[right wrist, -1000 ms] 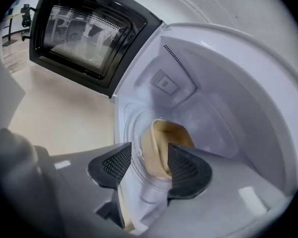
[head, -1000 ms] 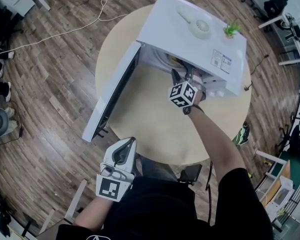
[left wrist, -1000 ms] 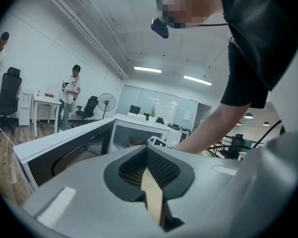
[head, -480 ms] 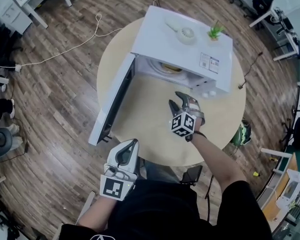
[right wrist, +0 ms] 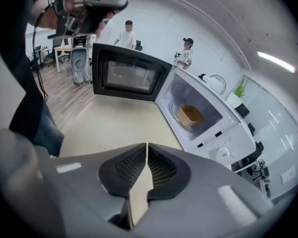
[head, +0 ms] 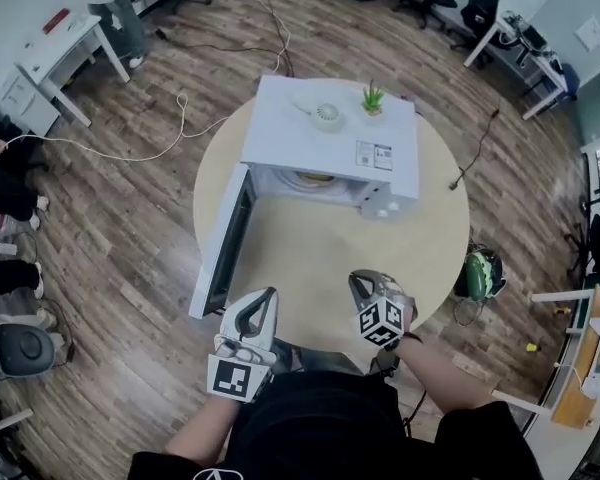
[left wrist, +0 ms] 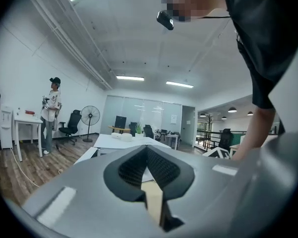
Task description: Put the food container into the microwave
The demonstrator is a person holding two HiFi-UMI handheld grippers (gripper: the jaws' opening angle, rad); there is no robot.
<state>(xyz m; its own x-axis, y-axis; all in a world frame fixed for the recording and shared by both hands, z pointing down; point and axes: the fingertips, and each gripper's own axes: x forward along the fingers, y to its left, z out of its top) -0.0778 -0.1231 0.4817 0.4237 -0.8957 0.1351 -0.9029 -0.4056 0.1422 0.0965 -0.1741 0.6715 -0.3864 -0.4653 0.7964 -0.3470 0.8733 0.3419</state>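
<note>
Both left gripper point(head: 266, 297) and right gripper point(head: 359, 282) clenched, empty — food container point(head: 315, 179) half-hidden in microwave point(head: 330, 138).

the microwave point(head: 330, 143) is white; its door point(right wrist: 129, 76) is black-framed with a dark window. the food container point(right wrist: 189, 115) is tan. the tabletop point(head: 320, 268) is pale beige, and the floor point(head: 110, 218) is brown wood in a plank pattern. the left hand-held gripper point(head: 265, 296) and the right hand-held gripper point(head: 360, 283) are grey with black ribbed pads point(right wrist: 161, 168); each cube bears black-and-white square markers. the little plant point(head: 372, 96) is green. the person's shirt point(head: 320, 428) is black.
</note>
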